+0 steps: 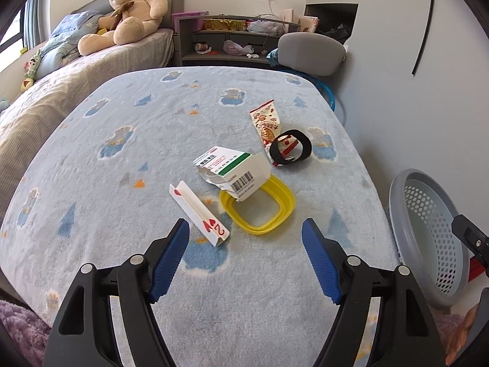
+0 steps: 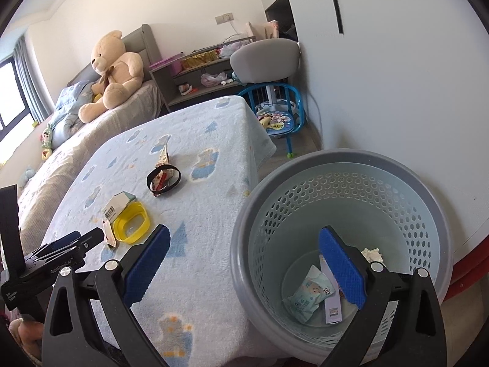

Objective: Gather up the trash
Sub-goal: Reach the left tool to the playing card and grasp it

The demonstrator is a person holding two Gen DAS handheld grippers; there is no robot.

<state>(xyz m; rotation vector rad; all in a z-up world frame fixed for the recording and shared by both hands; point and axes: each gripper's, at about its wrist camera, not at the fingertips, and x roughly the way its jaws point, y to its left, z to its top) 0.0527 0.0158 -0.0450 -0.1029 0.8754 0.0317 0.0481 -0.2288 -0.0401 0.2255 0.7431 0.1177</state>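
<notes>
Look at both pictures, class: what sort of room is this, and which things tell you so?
Most likely a child's bedroom. A bed with a big teddy bear on it stands behind the blanket-covered table, and a small blue child's chair sits by the wall.

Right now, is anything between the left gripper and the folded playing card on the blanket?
Nothing visible. The left gripper is open just short of the folded playing card, with only bare blanket between; the yellow ring lies beside it.
</notes>
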